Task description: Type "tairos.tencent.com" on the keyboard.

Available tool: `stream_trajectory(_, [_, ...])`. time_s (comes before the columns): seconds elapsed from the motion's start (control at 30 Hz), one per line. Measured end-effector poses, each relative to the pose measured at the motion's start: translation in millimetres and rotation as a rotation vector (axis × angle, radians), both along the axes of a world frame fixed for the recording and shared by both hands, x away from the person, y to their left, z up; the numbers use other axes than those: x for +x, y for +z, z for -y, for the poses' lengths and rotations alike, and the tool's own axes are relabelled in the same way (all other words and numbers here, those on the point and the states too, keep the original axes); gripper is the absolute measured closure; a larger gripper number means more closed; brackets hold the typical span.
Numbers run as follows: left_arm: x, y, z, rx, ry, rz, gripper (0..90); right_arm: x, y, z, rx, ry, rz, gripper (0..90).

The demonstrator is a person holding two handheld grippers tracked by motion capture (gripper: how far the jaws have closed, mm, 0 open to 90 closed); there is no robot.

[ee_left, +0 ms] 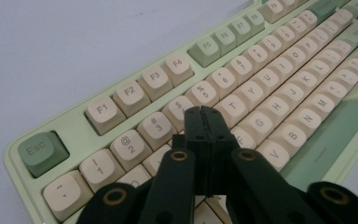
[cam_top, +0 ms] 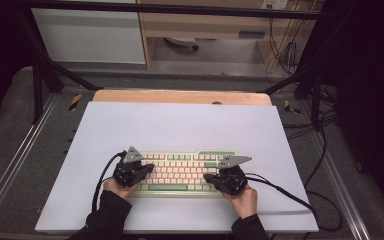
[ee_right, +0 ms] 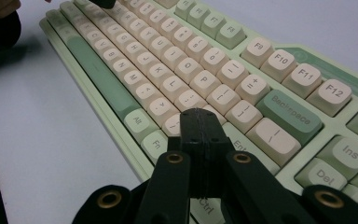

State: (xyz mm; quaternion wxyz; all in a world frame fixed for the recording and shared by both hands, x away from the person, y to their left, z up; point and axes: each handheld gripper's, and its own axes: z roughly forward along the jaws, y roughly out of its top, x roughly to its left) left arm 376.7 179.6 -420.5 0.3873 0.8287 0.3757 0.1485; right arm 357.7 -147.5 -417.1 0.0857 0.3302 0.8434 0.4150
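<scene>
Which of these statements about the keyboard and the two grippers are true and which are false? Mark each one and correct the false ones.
1. The keyboard lies on a white sheet. True.
2. The left gripper has its fingers wide open. False: they are shut together.
3. The left gripper's tip is over the letter keys near R and T. True.
4. The Esc key is cream. False: it is green.
5. The right gripper is shut, near the keyboard's Enter side. True.
</scene>
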Motion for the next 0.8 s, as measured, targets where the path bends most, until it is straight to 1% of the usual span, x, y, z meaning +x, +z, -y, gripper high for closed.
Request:
stream_trajectory(0.17, [1.5,-2.4,0.5,0.004,0.011,-0.008,89.7,0.0,0.0,0.0,-0.001,0.000,0.000,90.0])
stream_trajectory(0.23, [2.0,-3.2,0.9,0.011,0.010,-0.007,89.7,0.0,0.1,0.1,-0.001,0.000,0.000,90.0])
stream_trajectory(0.7, [1.9,-5.9,1.8,0.004,0.003,-0.011,89.7,0.0,0.4,0.4,-0.002,-0.001,0.001,90.0])
stream_trajectory(0.77, [2.3,-7.2,2.4,0.015,0.001,-0.018,89.6,0.0,0.5,0.5,-0.002,-0.001,0.002,90.0])
stream_trajectory(0.8, [2.2,-7.5,2.3,0.011,0.000,-0.016,89.7,-0.2,0.6,0.5,-0.002,-0.001,0.001,90.0])
